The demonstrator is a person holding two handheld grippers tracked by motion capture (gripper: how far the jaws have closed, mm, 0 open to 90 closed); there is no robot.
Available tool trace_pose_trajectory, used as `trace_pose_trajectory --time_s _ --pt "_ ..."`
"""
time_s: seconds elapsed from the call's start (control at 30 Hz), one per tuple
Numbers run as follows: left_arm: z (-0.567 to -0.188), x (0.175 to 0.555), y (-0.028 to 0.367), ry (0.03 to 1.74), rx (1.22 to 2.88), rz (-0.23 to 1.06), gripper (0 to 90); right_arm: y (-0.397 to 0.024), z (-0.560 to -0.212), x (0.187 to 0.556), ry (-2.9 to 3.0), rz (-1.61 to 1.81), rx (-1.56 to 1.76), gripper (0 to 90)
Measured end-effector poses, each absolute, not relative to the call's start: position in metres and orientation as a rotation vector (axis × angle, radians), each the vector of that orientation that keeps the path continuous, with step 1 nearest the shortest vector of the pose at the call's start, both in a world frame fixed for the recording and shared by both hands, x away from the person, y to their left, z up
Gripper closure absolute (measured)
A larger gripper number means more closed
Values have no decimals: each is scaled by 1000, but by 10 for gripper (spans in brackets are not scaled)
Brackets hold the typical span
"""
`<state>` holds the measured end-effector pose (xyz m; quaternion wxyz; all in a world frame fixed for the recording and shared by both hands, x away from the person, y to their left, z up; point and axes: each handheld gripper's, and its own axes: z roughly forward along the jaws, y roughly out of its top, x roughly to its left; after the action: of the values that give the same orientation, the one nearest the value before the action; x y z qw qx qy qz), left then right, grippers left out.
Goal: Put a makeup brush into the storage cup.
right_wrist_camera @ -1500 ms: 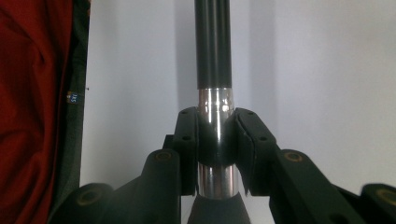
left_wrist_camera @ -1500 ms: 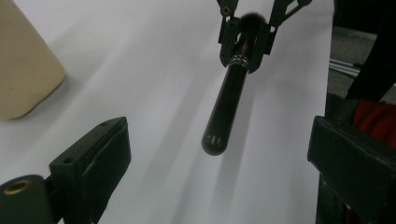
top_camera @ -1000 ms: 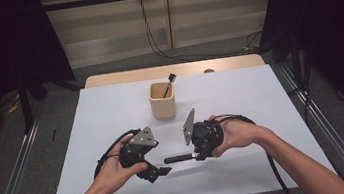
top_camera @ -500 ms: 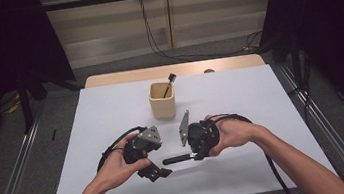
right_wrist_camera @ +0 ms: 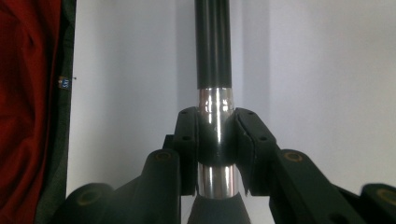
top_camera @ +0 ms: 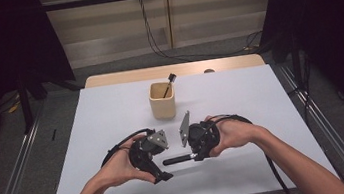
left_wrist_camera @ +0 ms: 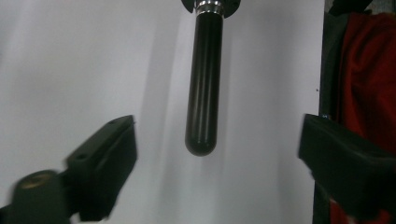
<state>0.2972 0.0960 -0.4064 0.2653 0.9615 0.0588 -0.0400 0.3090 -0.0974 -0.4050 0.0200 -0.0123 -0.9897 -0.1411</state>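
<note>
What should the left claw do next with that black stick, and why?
Probably slide forward a little so the black handle sits between its fingers, then close. The left claw is open, its jaws just closing slightly, with the handle's rounded end just ahead of it, untouched. The right claw clamps the silver part.

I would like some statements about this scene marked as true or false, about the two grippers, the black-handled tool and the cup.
1. The right gripper is shut on the silver collar of a brush. True.
2. The left gripper already clamps the brush's black handle. False: its jaws have just been closing but are wide apart, with the handle end between them, untouched.
3. The beige cup stands beyond both hands on the white table. True.
4. The cup is empty. False: a dark stick leans out of it.
5. The brush lies flat in the cup. False: the right gripper holds it over the table.
</note>
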Motion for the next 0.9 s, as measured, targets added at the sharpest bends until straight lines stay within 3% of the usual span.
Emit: trace_pose_trajectory --time_s 0.47,0.9 --pt "-407 303 83 176 2624 -172 506 -97 -404 309 -3070 -476 -31 719" --pt "-413 309 78 192 2626 -174 666 -100 -408 310 -3058 -494 -34 719"
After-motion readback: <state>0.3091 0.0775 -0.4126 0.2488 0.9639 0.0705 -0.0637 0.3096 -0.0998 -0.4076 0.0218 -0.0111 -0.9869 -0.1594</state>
